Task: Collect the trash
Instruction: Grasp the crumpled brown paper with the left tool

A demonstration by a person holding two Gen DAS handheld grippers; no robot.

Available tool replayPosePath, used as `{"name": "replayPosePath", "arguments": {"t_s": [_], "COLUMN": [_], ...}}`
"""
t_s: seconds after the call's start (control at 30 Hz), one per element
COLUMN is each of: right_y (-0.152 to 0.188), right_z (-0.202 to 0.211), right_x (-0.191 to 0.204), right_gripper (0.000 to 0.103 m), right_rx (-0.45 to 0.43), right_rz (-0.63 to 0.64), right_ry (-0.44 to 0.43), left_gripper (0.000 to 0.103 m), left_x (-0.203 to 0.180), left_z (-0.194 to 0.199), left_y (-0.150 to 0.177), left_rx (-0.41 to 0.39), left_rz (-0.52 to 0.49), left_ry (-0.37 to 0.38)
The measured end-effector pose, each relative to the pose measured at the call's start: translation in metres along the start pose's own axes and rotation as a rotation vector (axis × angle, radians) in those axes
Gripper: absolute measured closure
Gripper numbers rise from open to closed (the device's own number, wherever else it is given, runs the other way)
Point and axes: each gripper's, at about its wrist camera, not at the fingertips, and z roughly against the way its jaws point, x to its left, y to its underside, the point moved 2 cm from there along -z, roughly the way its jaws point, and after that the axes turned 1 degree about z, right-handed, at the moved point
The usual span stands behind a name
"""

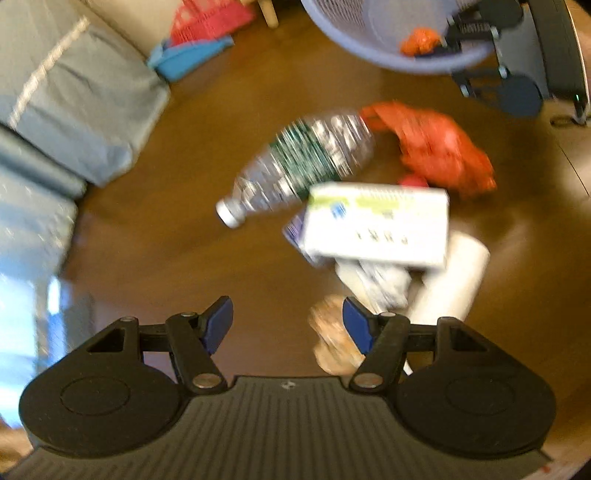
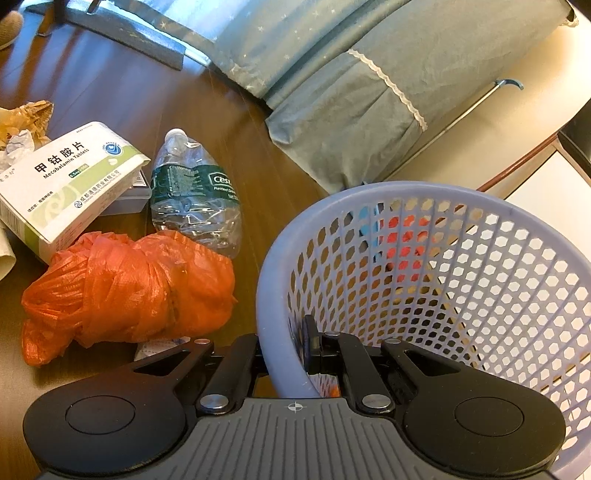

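The left tongs (image 1: 288,325) point steeply down, open and empty, above a brown scrap (image 1: 332,343). The right tongs (image 2: 286,345) clamp the basket (image 2: 480,206) rim. Bottle (image 2: 192,195), box (image 2: 70,177) and orange bag (image 2: 125,288) lie on the floor (image 2: 122,92).

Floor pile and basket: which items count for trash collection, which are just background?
Job:
lavender perforated plastic basket
crushed clear plastic water bottle
crumpled orange plastic bag
white-green cardboard tablet box
crumpled brown paper

Background:
grey-blue fabric bedding
red mesh crate
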Motion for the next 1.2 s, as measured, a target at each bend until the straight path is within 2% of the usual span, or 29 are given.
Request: {"name": "replayPosePath", "arguments": {"t_s": [0.17,0.3,0.6,0.7,0.73,0.87,0.97,1.2], "right_y": [0.0,0.001,0.001,0.001,0.001,0.001,0.001,0.001], "right_z": [-0.001,-0.001,-0.004,-0.004,-0.004,-0.005,-0.005,-0.005], "right_x": [0.003,0.005,0.004,0.004,0.003,0.003,0.003,0.002], "right_gripper": [0.1,0.1,0.1,0.1,0.1,0.1,0.1,0.1], "right_rx": [0.003,0.001,-0.002,-0.003,-0.004,-0.005,-0.005,-0.004], "right_rz": [0.012,0.022,0.014,0.015,0.015,0.016,0.012,0.014], "right_ry": [0.0,0.001,0.004,0.003,0.003,0.002,0.003,0.002], "left_gripper": [0.042,0.046,0.062,0.067,0.072,0.081,0.085,0.086], "left_x": [-0.016,-0.021,-0.007,-0.004,-0.004,-0.006,-0.005,0.003], "left_z": [-0.027,-0.045,-0.083,-0.092,-0.095,-0.098,-0.094,-0.078], "left_y": [0.025,0.032,0.032,0.032,0.031,0.029,0.03,0.023], "left_rx": [0.068,0.097,0.171,0.188,0.194,0.208,0.215,0.209], "left_rz": [-0.052,-0.068,0.09,0.117,0.117,0.1,0.097,0.065], "left_ry": [0.062,0.109,0.144,0.161,0.164,0.167,0.168,0.108]}}
